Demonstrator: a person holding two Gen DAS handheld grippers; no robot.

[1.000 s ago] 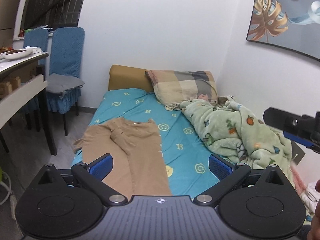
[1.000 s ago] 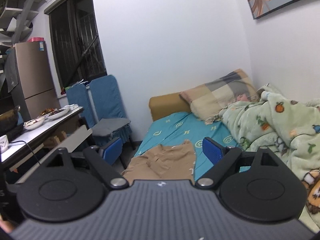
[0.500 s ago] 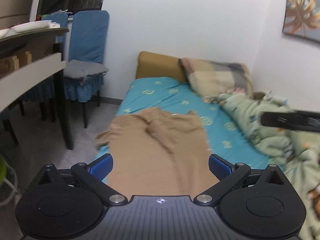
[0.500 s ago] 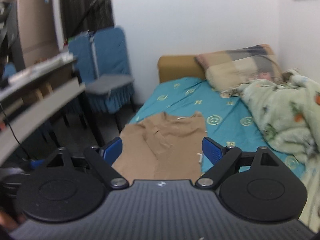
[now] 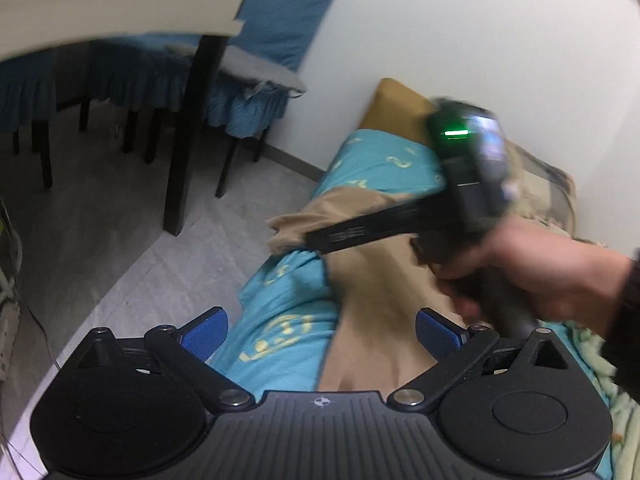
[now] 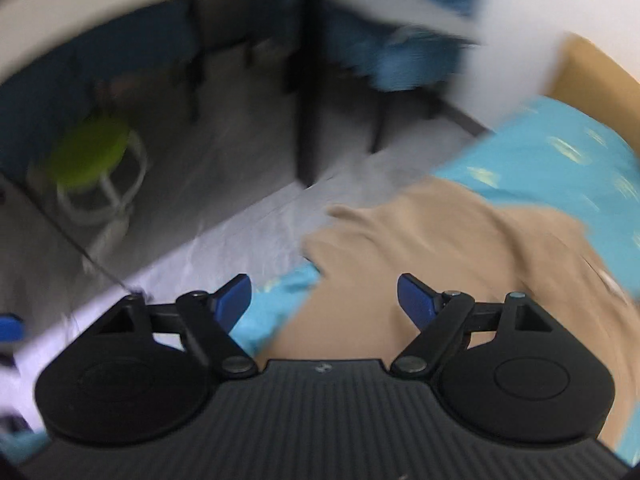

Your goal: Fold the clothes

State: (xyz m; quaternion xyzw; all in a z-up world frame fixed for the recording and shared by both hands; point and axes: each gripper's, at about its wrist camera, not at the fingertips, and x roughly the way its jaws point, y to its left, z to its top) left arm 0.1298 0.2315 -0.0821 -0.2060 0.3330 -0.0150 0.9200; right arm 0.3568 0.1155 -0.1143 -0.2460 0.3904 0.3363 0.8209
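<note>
A tan garment (image 5: 380,292) lies spread on the blue bed sheet (image 5: 280,320), one end hanging off the bed's left edge. It also shows in the right wrist view (image 6: 460,248). My left gripper (image 5: 320,330) is open and empty, low over the garment's near part. My right gripper (image 6: 324,296) is open and empty, just above the garment near the bed edge. The right gripper's body (image 5: 460,184), held in a hand, crosses the left wrist view over the garment. Both views are blurred.
A table (image 5: 120,8) with a dark leg (image 5: 188,140) and blue-covered chairs (image 5: 272,40) stand left of the bed over grey floor. A green stool (image 6: 92,156) is on the floor. A brown headboard cushion (image 5: 396,104) sits against the white wall.
Both grippers have swung down and leftward close to the garment and the bed's left edge. The right gripper has come across the left wrist view. Both stay open.
</note>
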